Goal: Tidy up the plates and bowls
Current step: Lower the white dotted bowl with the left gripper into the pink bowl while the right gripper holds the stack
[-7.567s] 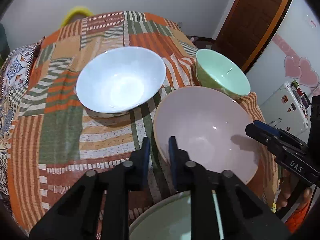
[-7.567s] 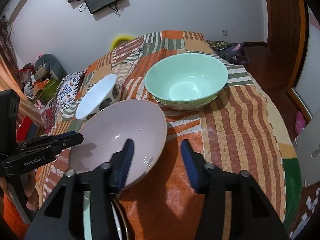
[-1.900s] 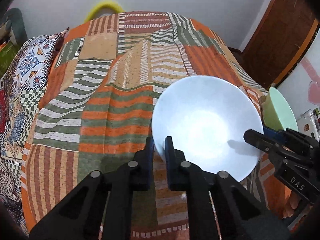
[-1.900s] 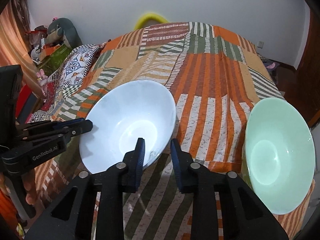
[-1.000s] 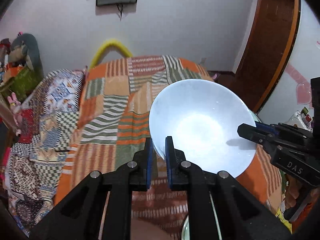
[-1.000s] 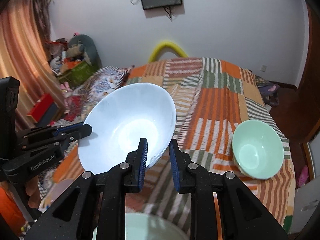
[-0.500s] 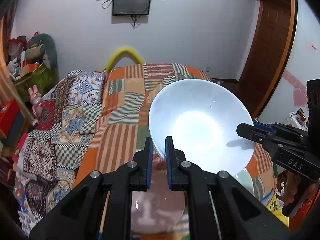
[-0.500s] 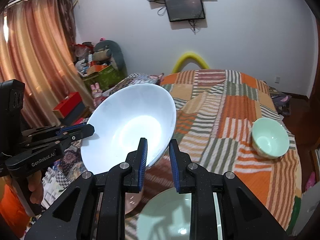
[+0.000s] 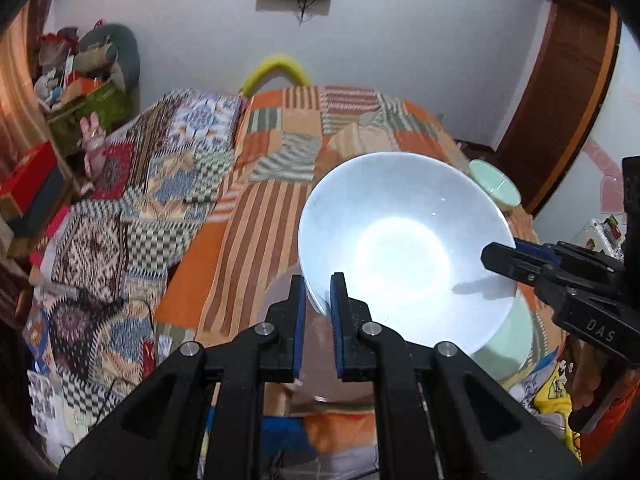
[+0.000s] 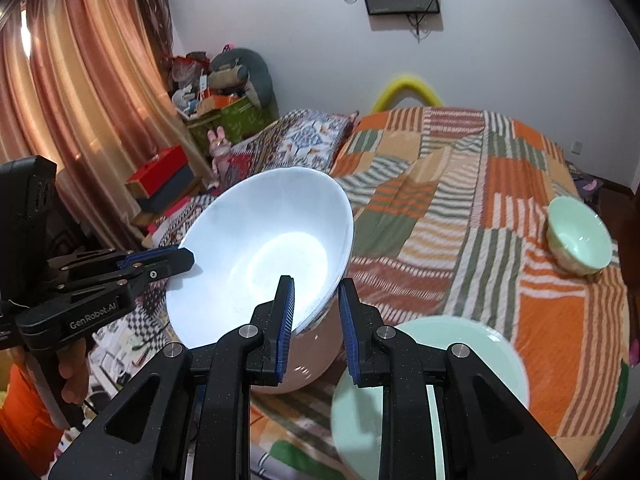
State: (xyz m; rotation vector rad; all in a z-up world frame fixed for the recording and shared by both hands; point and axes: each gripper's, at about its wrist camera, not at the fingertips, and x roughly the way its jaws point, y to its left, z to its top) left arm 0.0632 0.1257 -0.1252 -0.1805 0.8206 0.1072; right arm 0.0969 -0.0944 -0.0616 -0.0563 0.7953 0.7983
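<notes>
white bowl (image 9: pixel 404 256) sits at centre frame in both views, lifted off the patchwork bedspread (image 9: pixel 280 208) and pinched at opposite rims: the left gripper (image 9: pixel 318 312) is clamped on its near rim at lower centre of the left view, and the right gripper (image 10: pixel 316 316) grips the other rim at lower centre of the right view. directly beneath it, low in the right view, lie a pink bowl (image 10: pixel 316 356) and, to its right, a pale green dish (image 10: pixel 428 364). farther off, at the right edge, a small mint bowl (image 10: pixel 580 240) rests on the bedspread. judging by this, the step in hand is carrying the white bowl to be nested; the next move likely calls for lowering it level and centred into the pink bowl, then letting both rims go together.
</notes>
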